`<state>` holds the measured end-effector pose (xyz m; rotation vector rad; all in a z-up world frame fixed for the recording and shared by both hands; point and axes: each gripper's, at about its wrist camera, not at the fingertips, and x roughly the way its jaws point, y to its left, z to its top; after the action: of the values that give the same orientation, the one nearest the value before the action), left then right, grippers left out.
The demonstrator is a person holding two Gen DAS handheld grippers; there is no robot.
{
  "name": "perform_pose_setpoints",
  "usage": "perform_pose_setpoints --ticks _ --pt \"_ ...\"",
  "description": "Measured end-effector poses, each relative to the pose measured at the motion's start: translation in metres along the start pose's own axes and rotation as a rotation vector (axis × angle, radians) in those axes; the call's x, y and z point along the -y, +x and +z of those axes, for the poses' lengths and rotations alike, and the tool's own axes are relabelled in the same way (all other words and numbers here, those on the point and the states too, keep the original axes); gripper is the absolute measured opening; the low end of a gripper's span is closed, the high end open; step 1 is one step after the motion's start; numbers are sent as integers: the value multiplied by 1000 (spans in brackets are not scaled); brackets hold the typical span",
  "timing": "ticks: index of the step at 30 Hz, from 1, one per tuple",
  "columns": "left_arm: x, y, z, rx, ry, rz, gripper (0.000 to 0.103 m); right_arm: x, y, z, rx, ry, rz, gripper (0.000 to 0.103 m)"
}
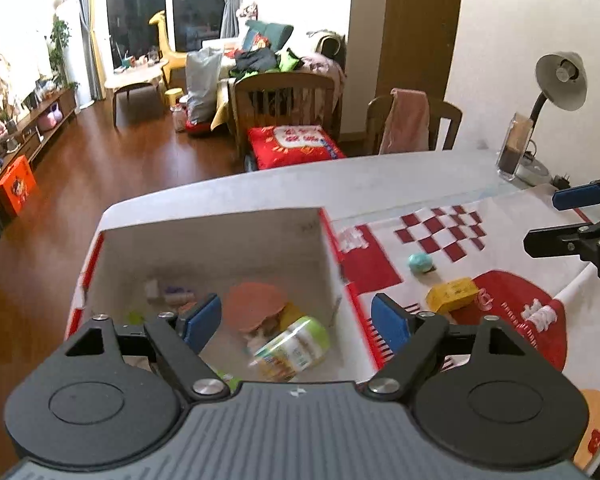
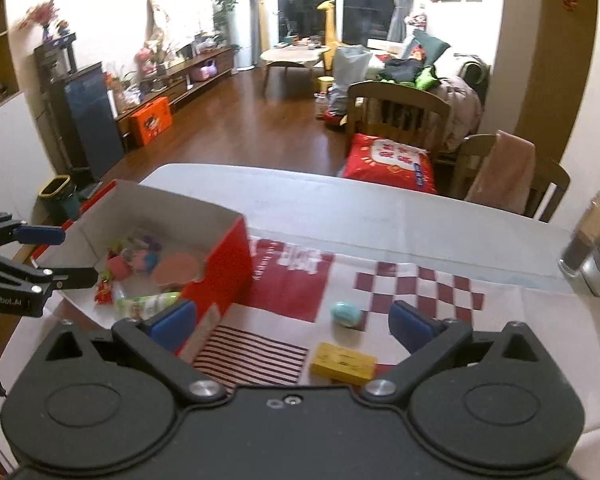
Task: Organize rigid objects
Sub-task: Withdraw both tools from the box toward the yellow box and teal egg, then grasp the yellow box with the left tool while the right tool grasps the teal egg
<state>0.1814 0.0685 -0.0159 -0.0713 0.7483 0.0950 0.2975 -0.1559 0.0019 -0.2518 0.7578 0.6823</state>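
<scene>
Left wrist view looks down into a red-and-white cardboard box (image 1: 332, 248) on the desk (image 1: 380, 184), and much of what lies inside is smeared by blur. A bottle with a green cap (image 1: 296, 346) lies on its side in the box, its long axis slanting from lower left to upper right with the cap toward the upper right; its label cannot be read. Behind it sits a flat reddish-brown disc (image 1: 254, 304), and further back some small pale items too blurred to name. The left tongs (image 1: 300, 320) hang over the box, spread wide with nothing between the blue pads.

On the patterned cloth (image 1: 380, 264) beside the box, well apart from it, lie a small teal egg-shaped thing (image 2: 345, 314) and a yellow block (image 2: 342, 362). In the right wrist view the block's long axis runs roughly left to right, and its near edge is partly cut off by the tongs' body. The right tongs (image 2: 294, 328) are spread wide and empty above the cloth, with the block and the teal thing showing between the pads but untouched. At the desk's far right a lamp (image 1: 560, 80) stands, its base partly hidden behind a clear container (image 1: 514, 148).
</scene>
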Motion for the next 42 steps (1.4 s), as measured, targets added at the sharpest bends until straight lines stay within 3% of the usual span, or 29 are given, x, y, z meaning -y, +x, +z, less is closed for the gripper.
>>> perform_pose_setpoints --ticks 14,26,32,42 --pt "105 58 -5 -22 18 -31 82 72 35 -3 -84 79 19 103" --pt "182 134 -15 -99 -19 -13 82 97 88 -2 -168 14 80 103" --pt "204 161 -19 -115 -65 -9 82 104 117 -2 -218 -31 115 103" --pt "222 195 -20 -152 -72 63 82 105 159 -2 -282 -108 181 103"
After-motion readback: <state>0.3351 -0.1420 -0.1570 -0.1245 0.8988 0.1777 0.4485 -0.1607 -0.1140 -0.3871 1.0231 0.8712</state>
